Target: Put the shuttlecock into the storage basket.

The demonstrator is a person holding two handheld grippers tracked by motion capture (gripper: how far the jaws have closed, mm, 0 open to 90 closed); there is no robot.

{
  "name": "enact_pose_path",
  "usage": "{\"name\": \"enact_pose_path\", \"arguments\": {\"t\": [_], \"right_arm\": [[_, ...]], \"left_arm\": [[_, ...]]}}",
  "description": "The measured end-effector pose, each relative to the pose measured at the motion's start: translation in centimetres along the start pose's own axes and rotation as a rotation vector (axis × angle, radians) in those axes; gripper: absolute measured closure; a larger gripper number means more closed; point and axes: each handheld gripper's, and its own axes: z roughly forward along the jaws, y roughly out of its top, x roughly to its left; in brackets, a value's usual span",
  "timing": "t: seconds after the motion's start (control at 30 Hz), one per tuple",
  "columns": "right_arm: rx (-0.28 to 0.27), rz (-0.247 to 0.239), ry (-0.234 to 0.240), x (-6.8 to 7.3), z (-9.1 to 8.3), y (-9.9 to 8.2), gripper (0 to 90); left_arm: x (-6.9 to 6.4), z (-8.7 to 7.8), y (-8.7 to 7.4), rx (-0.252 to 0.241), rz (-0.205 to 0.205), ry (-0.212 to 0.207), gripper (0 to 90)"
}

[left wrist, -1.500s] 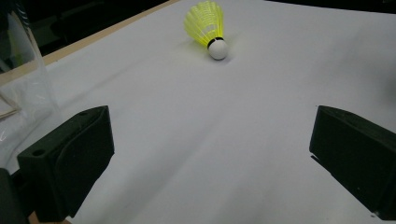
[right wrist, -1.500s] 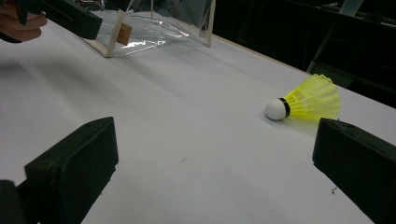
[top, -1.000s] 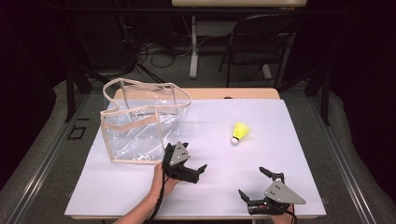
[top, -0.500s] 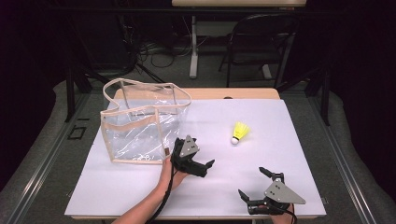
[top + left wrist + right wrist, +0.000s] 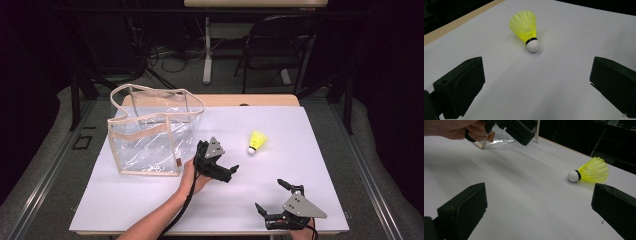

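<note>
A yellow shuttlecock [image 5: 257, 142] with a white cork tip lies on its side on the white table top [image 5: 125, 200], right of centre. My left gripper [image 5: 231, 172] is held above the table just right of the clear bag [image 5: 150, 135], pointing toward the shuttlecock. In the left gripper view its jaws stand wide apart with nothing between them [image 5: 536, 85], and the shuttlecock [image 5: 525, 26] lies ahead, cork nearest. My right gripper [image 5: 270, 194] rests open near the front right edge. From the right gripper view the shuttlecock [image 5: 591, 172] is ahead to the right.
The clear bag with beige trim stands open and upright at the table's left. The person's hand [image 5: 454, 128] and the left gripper [image 5: 519, 128] show at the top of the right gripper view. A chair [image 5: 280, 45] and desk legs stand beyond the table's far edge.
My left gripper has moved right and farther from the bag's front, toward the shuttlecock, turning as it went. The right gripper and the shuttlecock have stayed put.
</note>
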Motion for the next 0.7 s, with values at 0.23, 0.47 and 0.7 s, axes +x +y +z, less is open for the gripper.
{"name": "enact_pose_path", "arguments": {"t": [0.23, 0.47, 0.7], "right_arm": [[-0.002, 0.004, 0.002, 0.0, 0.1, 0.0, 0.0], [-0.002, -0.001, 0.001, 0.0, 0.0, 0.0, 0.0], [0.002, 0.0, 0.001, 0.0, 0.0, 0.0, 0.0]], "left_arm": [[0.0, 1.4, 0.8, 0.024, 0.002, -0.008, 0.0], [-0.2, 2.7, 1.8, 0.034, -0.001, -0.008, 0.0], [-0.4, 4.0, 2.7, 0.055, 0.0, -0.002, 0.0]]}}
